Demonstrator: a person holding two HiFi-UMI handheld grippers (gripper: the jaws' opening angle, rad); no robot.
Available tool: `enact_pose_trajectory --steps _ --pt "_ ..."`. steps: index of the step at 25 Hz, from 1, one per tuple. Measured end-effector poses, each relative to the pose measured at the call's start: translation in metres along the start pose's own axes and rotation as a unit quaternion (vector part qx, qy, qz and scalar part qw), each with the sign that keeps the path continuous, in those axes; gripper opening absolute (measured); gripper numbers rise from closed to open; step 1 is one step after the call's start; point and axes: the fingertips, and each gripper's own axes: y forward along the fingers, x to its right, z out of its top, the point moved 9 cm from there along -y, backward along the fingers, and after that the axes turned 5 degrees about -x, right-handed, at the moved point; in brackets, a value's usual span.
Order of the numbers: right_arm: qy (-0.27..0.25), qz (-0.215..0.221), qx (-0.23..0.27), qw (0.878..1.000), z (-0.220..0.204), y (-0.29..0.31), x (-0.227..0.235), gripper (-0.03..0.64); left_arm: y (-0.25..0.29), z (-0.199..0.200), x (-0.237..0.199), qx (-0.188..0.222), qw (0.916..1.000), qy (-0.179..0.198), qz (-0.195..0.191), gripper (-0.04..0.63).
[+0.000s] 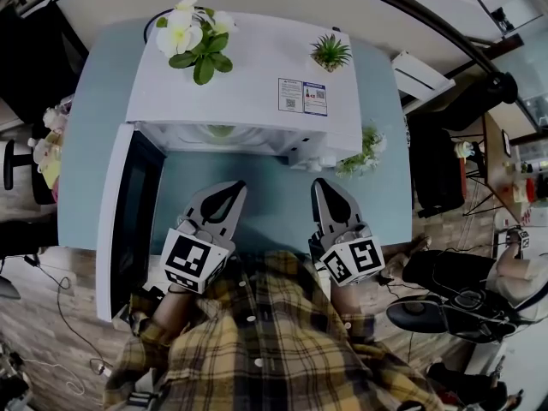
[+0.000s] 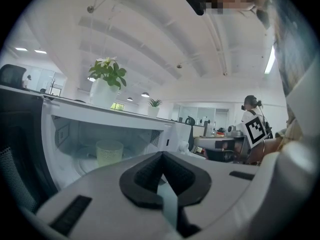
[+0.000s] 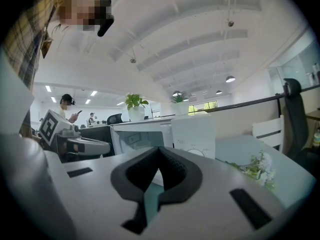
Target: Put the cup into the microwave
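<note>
A white microwave (image 1: 244, 88) stands on the blue table (image 1: 282, 204) with its door (image 1: 128, 217) swung open to the left. Inside, on the turntable, a pale green cup (image 2: 109, 153) stands upright; in the head view only a green glimpse of the cup (image 1: 220, 131) shows in the cavity. My left gripper (image 1: 228, 193) hovers before the opening, its jaws shut with nothing between them (image 2: 161, 157). My right gripper (image 1: 324, 188) sits beside it to the right, also shut and empty (image 3: 160, 151). Neither one touches the cup.
A white flowering plant (image 1: 193, 34) and a small succulent (image 1: 330, 52) sit on top of the microwave. A flower sprig (image 1: 366, 151) lies at its right side. Office chairs and desks (image 1: 479, 169) stand off to the right of the table.
</note>
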Motion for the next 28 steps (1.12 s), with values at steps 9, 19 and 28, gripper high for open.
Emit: enact_pose_trajectory --steps 9,19,28 --pt "-0.002 0.015 -0.002 1.000 0.000 0.009 0.006 0.003 0.001 0.000 -0.007 0.004 0.9998 -0.003 0.018 -0.008" --pt "-0.005 0.042 -0.004 0.999 0.003 0.023 0.012 0.003 0.001 0.002 -0.015 0.002 0.9985 -0.014 0.052 -0.008" --pt "-0.010 0.055 -0.002 0.998 0.003 0.030 0.019 0.003 0.009 0.004 -0.013 0.003 0.9983 -0.010 0.057 -0.008"
